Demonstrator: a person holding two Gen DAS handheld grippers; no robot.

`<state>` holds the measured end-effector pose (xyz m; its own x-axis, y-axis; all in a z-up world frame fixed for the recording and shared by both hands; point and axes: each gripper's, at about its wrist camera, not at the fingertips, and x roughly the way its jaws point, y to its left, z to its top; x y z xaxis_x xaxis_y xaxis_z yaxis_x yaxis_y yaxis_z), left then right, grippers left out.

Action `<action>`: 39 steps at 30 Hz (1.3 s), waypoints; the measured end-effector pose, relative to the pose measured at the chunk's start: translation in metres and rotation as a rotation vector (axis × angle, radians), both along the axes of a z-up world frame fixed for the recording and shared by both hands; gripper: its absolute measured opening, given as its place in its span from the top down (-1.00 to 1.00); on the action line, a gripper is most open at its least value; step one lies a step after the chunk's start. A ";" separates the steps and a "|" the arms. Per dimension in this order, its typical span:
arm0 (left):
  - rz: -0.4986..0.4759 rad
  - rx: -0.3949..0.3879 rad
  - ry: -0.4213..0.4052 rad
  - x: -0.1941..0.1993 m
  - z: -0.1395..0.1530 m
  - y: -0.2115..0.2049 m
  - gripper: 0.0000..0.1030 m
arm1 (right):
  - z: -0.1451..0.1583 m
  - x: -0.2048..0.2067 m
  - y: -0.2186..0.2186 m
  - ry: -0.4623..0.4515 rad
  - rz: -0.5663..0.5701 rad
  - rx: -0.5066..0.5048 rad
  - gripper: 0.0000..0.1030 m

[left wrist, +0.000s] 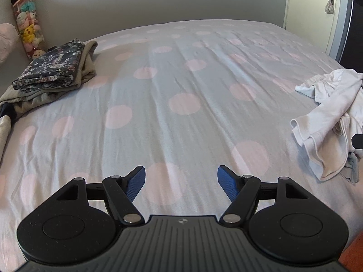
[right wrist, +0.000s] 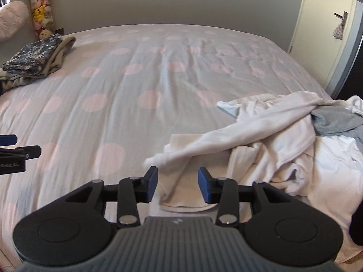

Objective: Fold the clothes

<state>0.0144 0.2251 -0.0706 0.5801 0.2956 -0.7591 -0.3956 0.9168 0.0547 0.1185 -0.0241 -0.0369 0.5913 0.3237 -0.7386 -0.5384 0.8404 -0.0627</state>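
Observation:
A heap of unfolded pale clothes [right wrist: 283, 140] lies on the right side of the bed, with a grey garment [right wrist: 335, 120] among it; the same heap [left wrist: 333, 117] shows at the right edge of the left wrist view. My right gripper [right wrist: 177, 184] is open, its blue pads either side of a cream sleeve end [right wrist: 181, 158] that reaches toward me. My left gripper [left wrist: 181, 184] is open over bare bedspread, with nothing between its fingers. Its side also shows in the right wrist view as the left gripper [right wrist: 13, 151] at the left edge.
A folded stack, floral garment [left wrist: 52, 68] on beige ones, sits at the bed's far left. The dotted bedspread [left wrist: 181, 90] stretches between stack and heap. A tube of plush toys [left wrist: 27, 20] stands by the wall. A door [right wrist: 329, 22] is at the right.

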 end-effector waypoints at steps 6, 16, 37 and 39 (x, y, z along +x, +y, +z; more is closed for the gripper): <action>-0.086 -0.012 0.008 0.029 -0.009 -0.029 -0.35 | -0.005 0.025 -0.050 -0.003 -0.109 -0.020 -0.03; -0.261 -0.065 0.025 0.084 -0.026 -0.085 -0.37 | -0.028 0.052 -0.107 0.045 -0.217 0.003 -0.34; -0.352 -0.190 0.044 0.176 -0.055 -0.105 0.75 | -0.053 0.149 -0.126 0.051 -0.296 0.061 0.65; -0.333 -0.202 0.006 0.174 -0.041 -0.097 0.80 | -0.033 0.144 -0.120 0.014 -0.263 0.079 0.68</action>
